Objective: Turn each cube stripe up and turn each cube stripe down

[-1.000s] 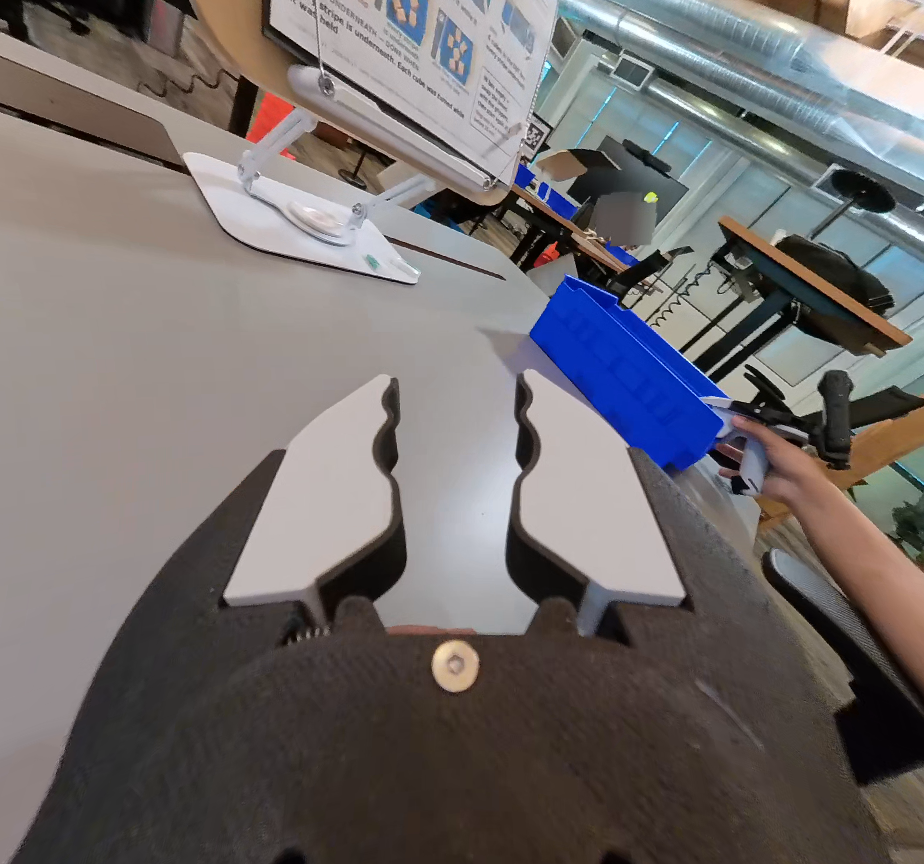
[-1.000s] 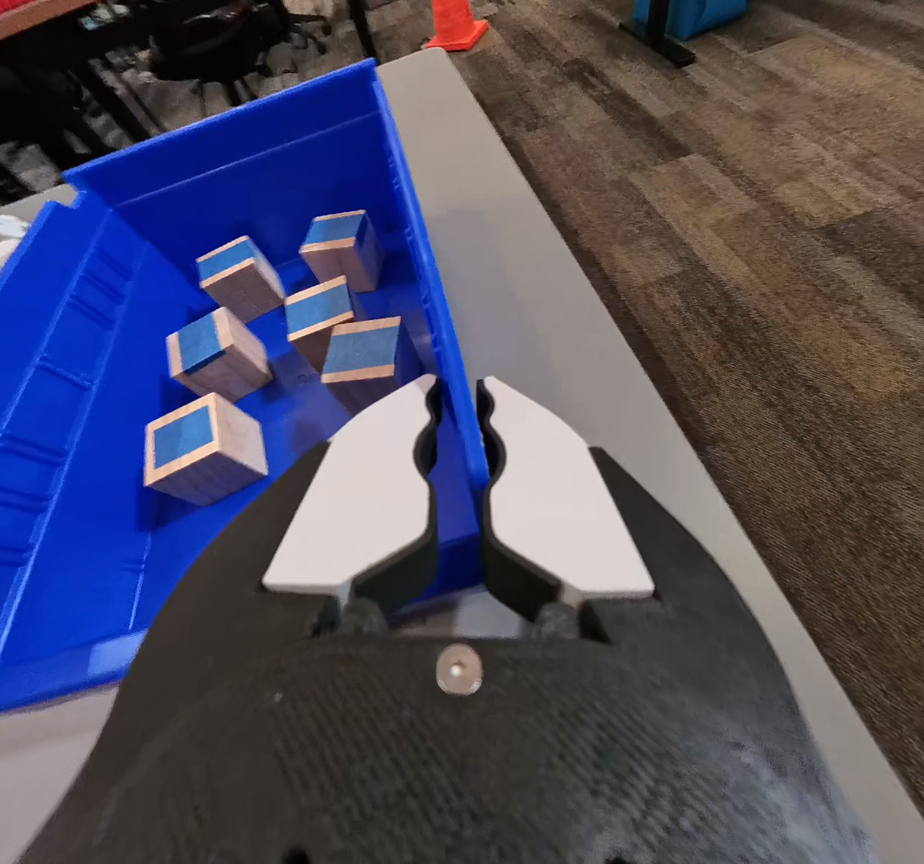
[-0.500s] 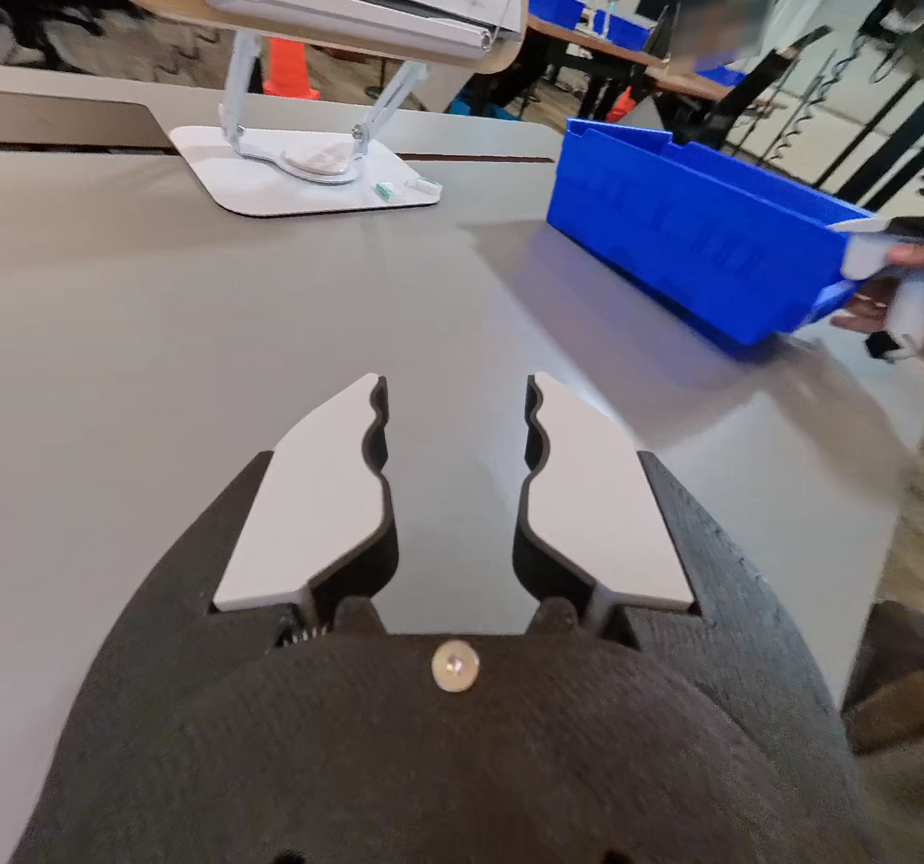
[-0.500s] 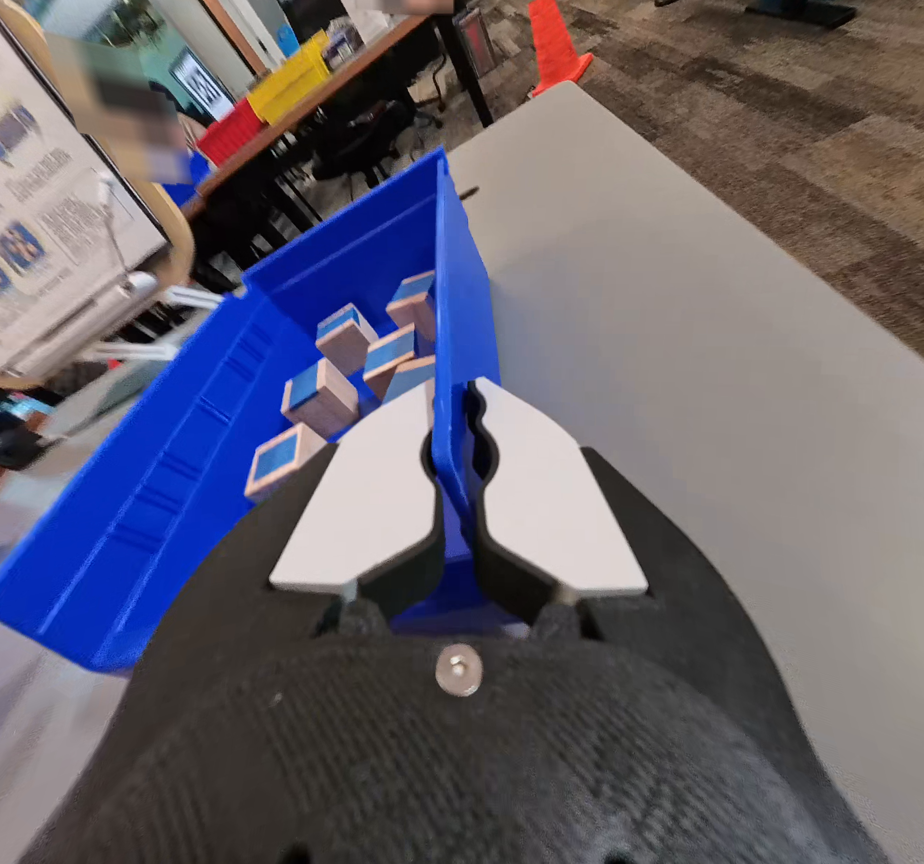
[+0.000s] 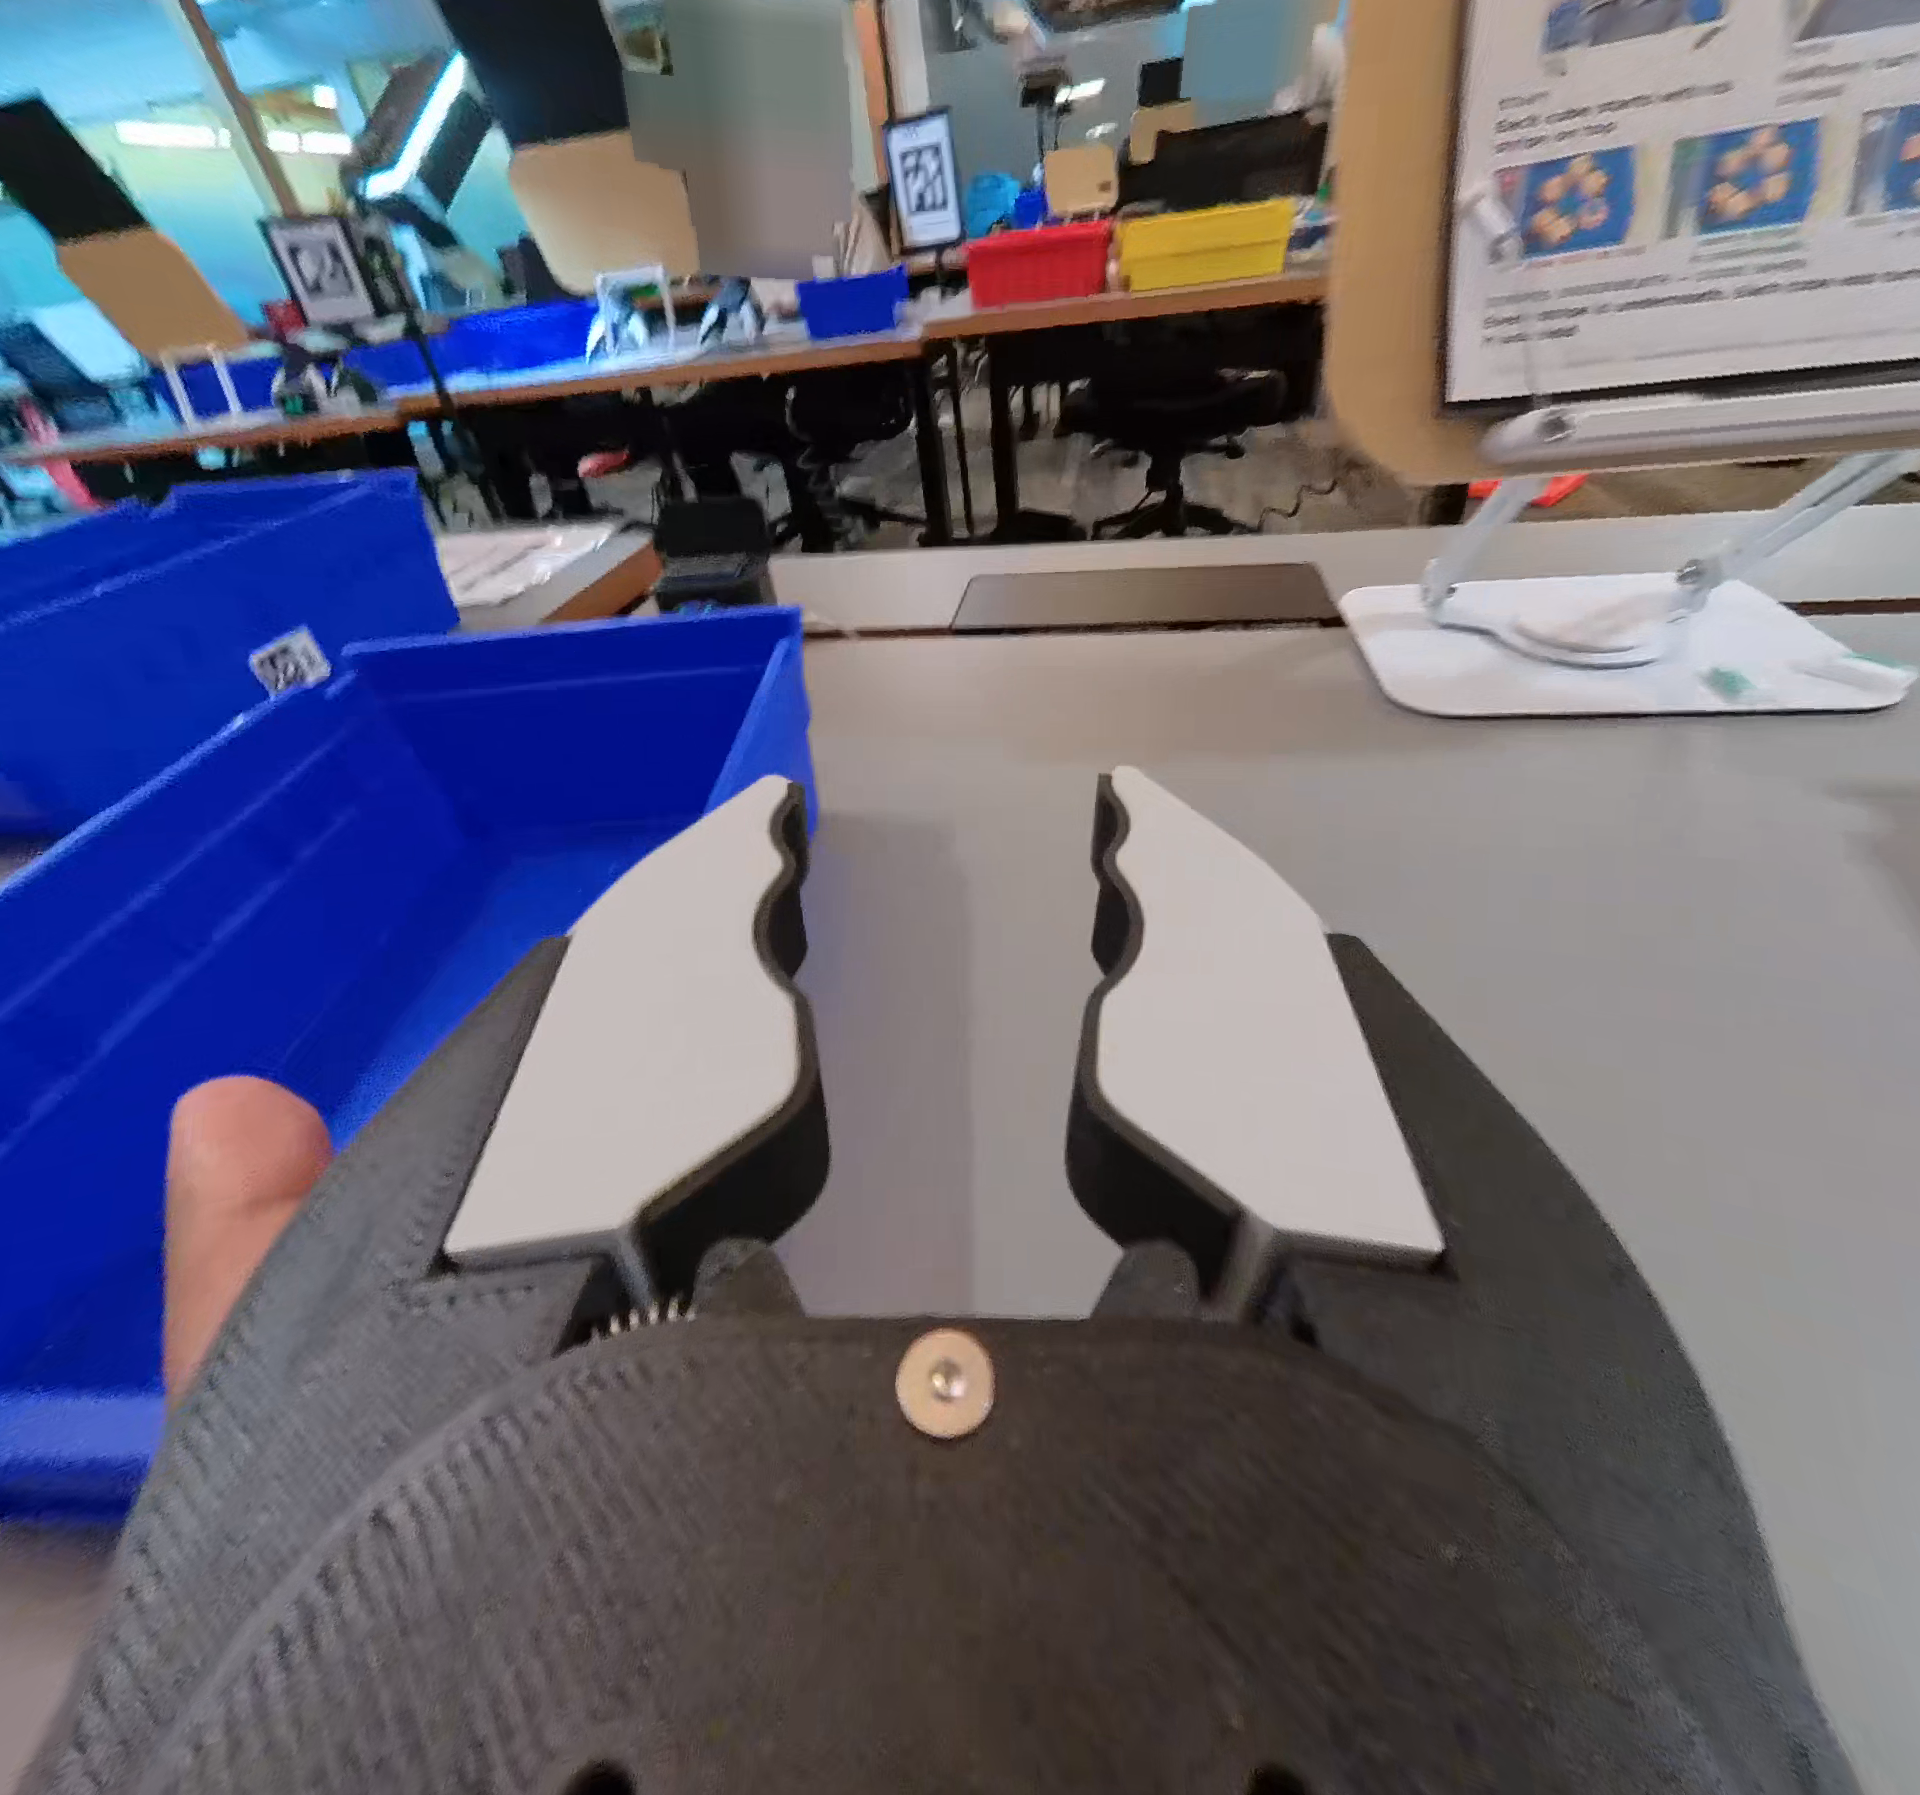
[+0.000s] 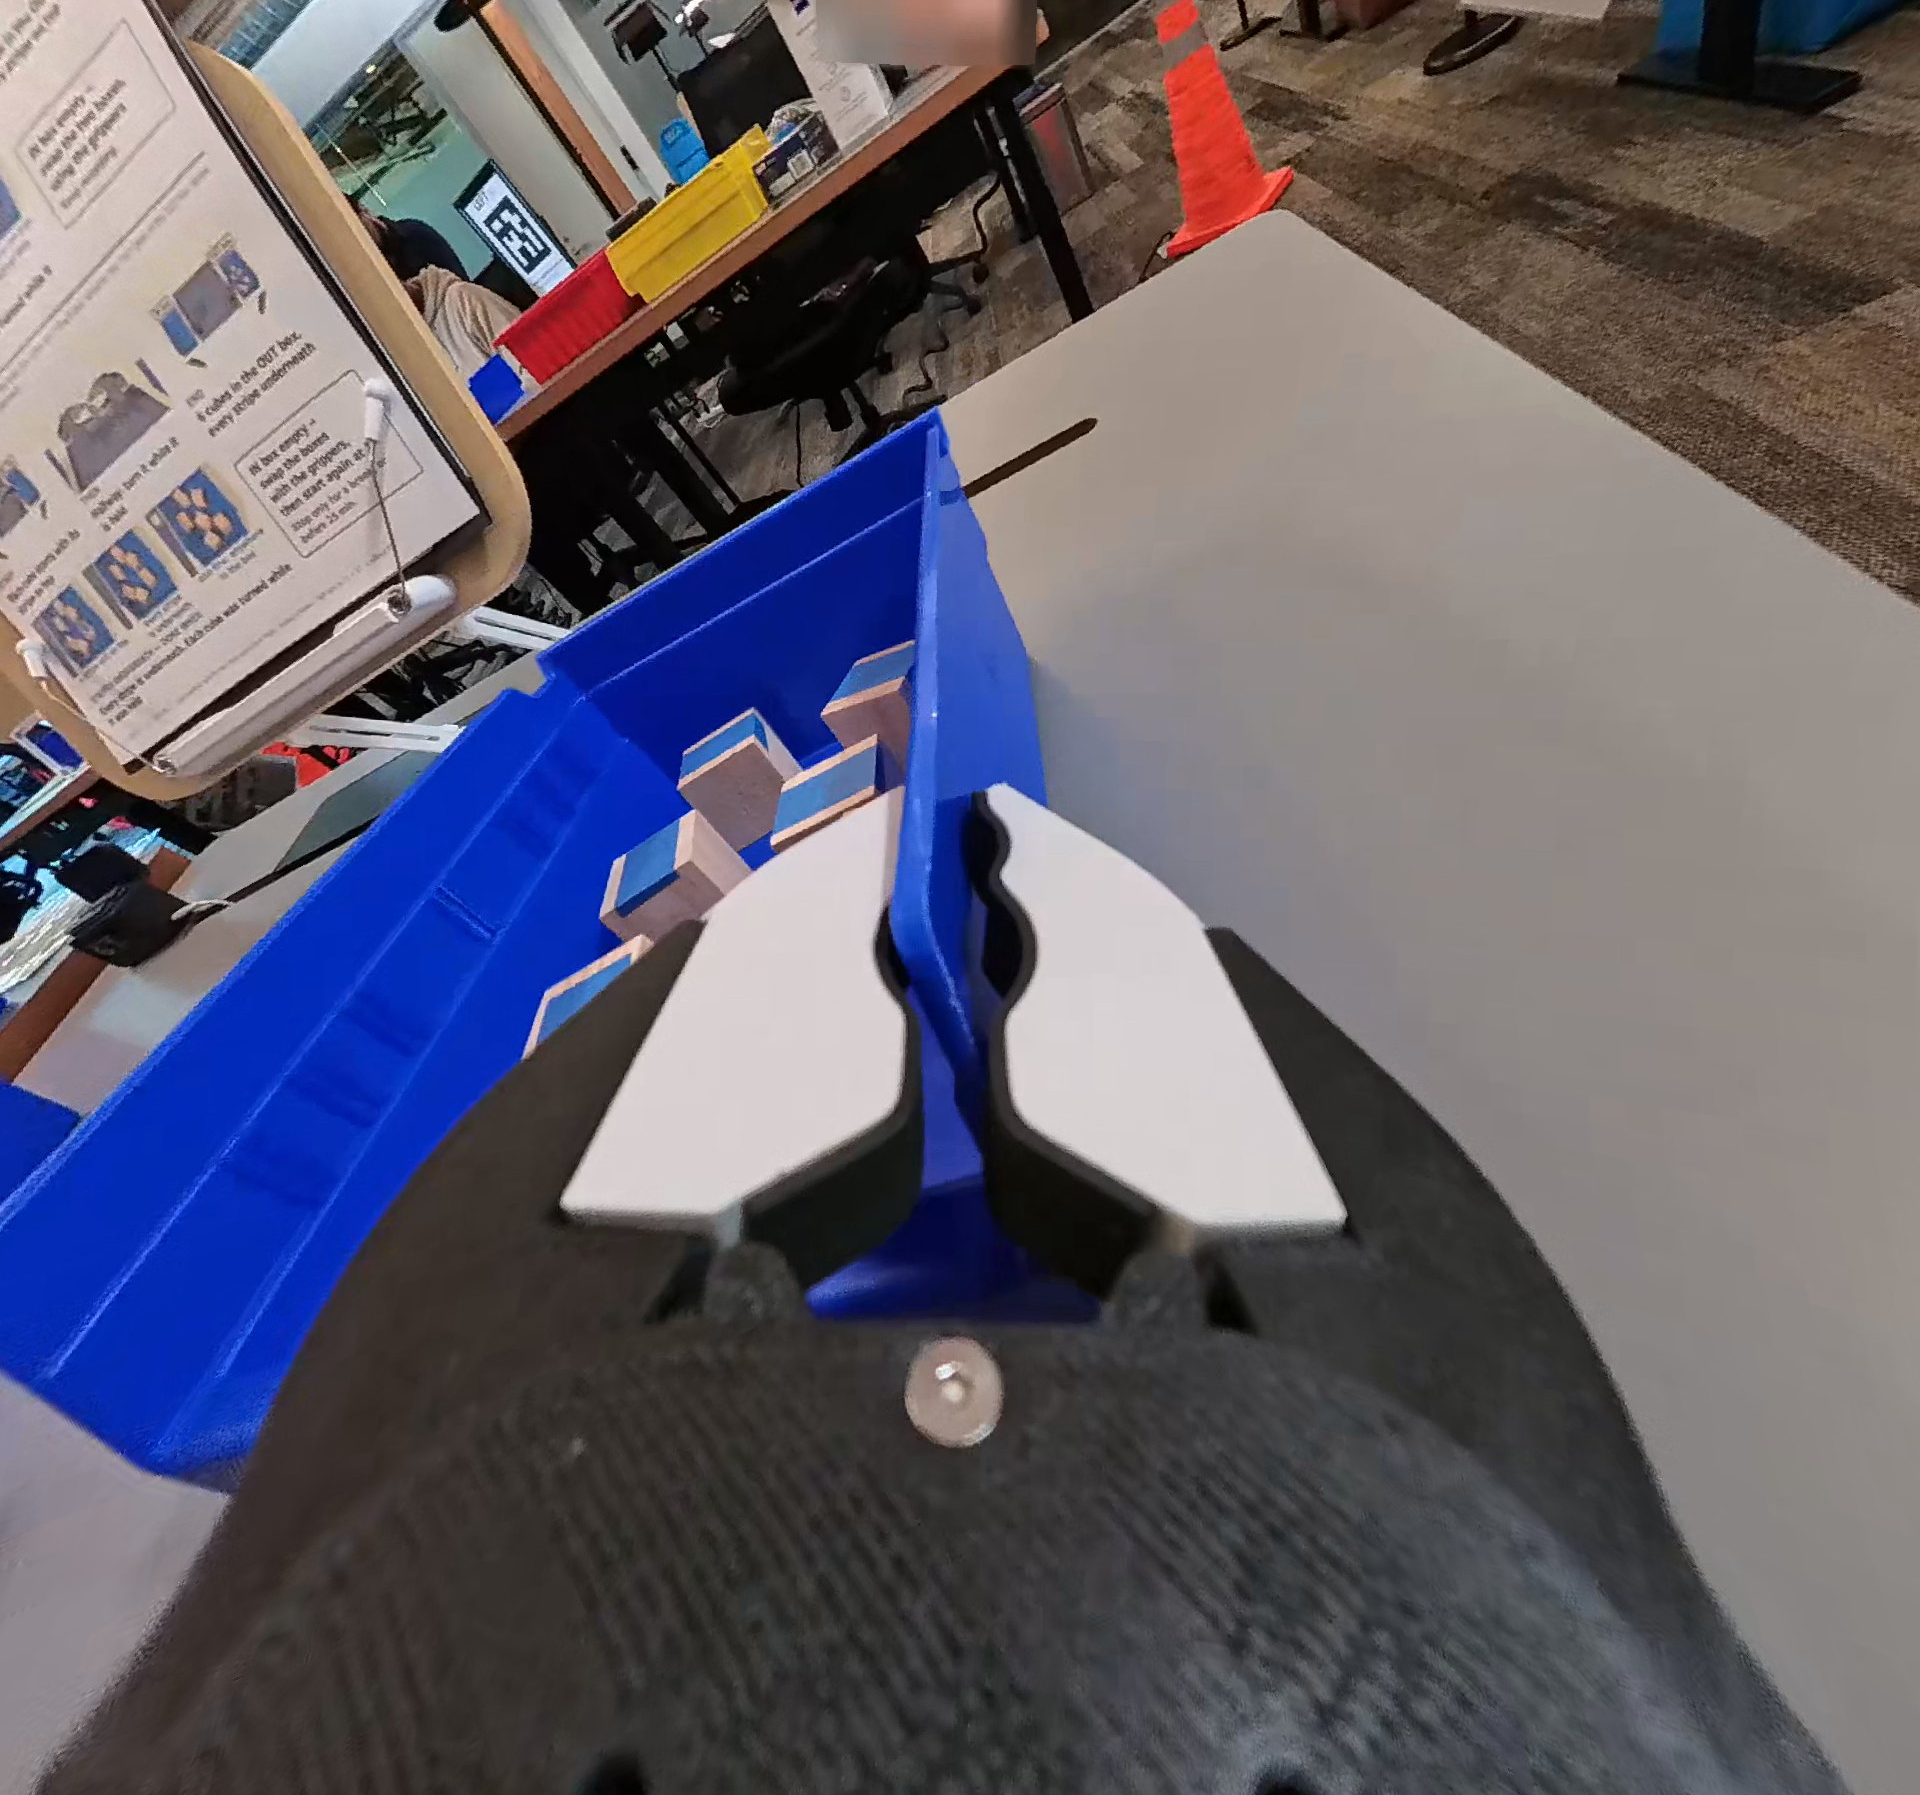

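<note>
Cubes (image 6: 727,789) lie in the blue bin (image 6: 312,1070) on the bench (image 6: 1455,706).
The right gripper (image 6: 940,846) is clamped on the bin's wall, likely to shift it; the left gripper (image 5: 945,800) hangs apart, empty.

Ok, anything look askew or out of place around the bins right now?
Nothing is spilled or damaged. One oddity: the right gripper is shut on the side wall of the blue plastic bin, not a cube. The wooden cubes with blue faces lie tumbled at mixed angles inside. The left gripper is open over the grey table.
</note>
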`<control>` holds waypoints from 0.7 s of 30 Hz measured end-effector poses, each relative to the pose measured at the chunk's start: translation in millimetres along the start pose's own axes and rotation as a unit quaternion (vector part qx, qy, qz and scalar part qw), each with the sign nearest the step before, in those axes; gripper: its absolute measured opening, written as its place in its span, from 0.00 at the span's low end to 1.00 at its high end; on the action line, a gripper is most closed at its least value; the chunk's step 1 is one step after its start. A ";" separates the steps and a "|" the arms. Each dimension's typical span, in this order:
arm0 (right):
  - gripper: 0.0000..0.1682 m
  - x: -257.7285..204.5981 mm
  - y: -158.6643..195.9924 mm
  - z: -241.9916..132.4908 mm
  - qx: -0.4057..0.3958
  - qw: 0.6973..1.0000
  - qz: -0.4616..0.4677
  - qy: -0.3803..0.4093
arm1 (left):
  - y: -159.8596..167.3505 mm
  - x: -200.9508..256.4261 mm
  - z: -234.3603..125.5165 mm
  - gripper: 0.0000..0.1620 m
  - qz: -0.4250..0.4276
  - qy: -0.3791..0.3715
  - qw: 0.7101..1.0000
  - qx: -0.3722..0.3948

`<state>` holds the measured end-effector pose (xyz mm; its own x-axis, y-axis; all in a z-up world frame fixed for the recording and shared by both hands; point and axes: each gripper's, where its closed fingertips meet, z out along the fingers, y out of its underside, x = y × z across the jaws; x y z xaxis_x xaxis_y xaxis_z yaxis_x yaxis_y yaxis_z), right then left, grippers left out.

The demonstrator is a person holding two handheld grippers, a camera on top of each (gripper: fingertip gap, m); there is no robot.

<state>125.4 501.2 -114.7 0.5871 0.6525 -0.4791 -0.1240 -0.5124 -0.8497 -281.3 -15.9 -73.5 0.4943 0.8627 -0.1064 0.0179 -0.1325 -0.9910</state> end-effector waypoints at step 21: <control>0.04 -4.9 11.4 5.7 -0.019 1.000 -0.013 -0.015 | 89.3 -29.6 23.3 0.00 0.060 0.042 0.973 -0.220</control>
<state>116.6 495.4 -123.3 0.5659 0.6819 -0.4635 -0.0779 -0.5154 -0.8534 -314.7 -41.9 -160.8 0.5853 0.7876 -0.1927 0.3170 -0.4411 -0.8396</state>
